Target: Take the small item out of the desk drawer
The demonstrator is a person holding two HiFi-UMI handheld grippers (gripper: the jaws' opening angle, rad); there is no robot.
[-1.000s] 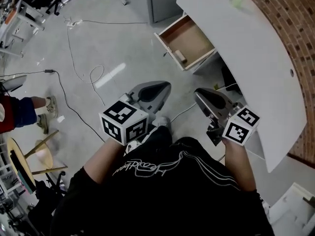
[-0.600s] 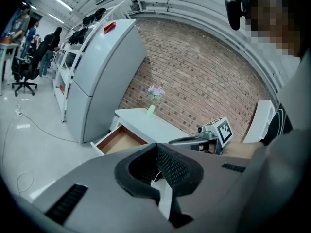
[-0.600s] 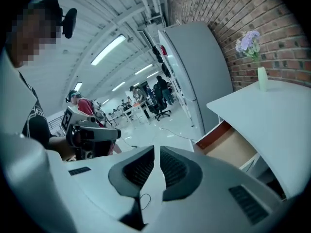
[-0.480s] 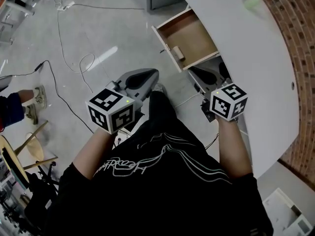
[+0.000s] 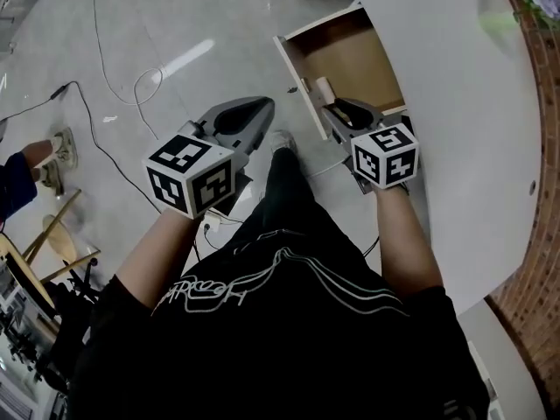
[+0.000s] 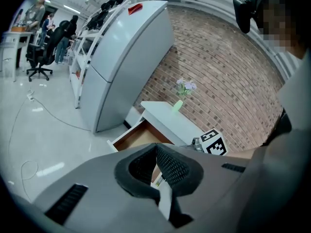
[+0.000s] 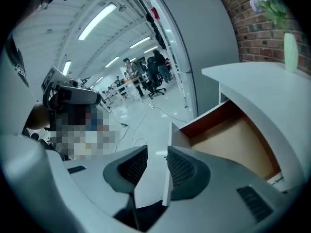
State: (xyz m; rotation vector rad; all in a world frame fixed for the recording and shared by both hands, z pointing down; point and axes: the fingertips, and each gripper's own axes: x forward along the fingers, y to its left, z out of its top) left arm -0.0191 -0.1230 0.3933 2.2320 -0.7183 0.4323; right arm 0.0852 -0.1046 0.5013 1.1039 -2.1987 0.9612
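Observation:
The desk drawer (image 5: 359, 59) stands pulled open under the white desk (image 5: 464, 103). A small pale block (image 5: 324, 87) lies inside it, against the front panel. My right gripper (image 5: 337, 108) reaches over the drawer's near corner, tips just short of the block. Its jaws are opening, and in the right gripper view (image 7: 156, 152) a gap shows between them with nothing gripped; the drawer (image 7: 233, 140) lies just ahead, and the block is hidden there. My left gripper (image 5: 258, 108) hovers over the floor left of the drawer, and in its own view the gripper (image 6: 156, 147) is shut and empty.
A green vase (image 5: 499, 20) with flowers stands on the desk's far end by a brick wall. A grey cabinet (image 6: 121, 57) rises beyond the drawer. Cables (image 5: 140, 94) trail over the floor; a person's foot (image 5: 52, 147) and a stool (image 5: 52, 243) are at the left.
My right gripper has moved forward from beside the desk to the drawer's front corner, and its jaws have parted. The left gripper has stayed about where it was.

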